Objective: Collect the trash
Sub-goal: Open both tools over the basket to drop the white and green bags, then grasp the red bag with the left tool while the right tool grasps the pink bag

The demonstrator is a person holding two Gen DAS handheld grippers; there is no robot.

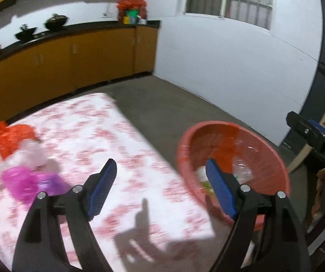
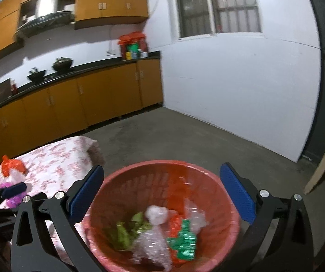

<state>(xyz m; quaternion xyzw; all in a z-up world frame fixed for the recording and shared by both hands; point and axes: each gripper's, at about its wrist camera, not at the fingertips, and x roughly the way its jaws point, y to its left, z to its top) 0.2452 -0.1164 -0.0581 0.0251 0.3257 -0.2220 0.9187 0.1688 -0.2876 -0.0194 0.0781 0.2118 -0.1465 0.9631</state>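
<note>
Floral table [image 1: 108, 136] beside the red bin [image 2: 121, 179]: remaining wrappers [image 1: 24, 172] lie bin-left, ahead-left of my left gripper [image 1: 160, 188], the nearer one. Both empty, jaws spread; right gripper [image 2: 162, 195] over bin.

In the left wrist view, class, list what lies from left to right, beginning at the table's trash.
Orange bag → purple wrapper → left gripper, open and empty → red basket → right gripper.
</note>
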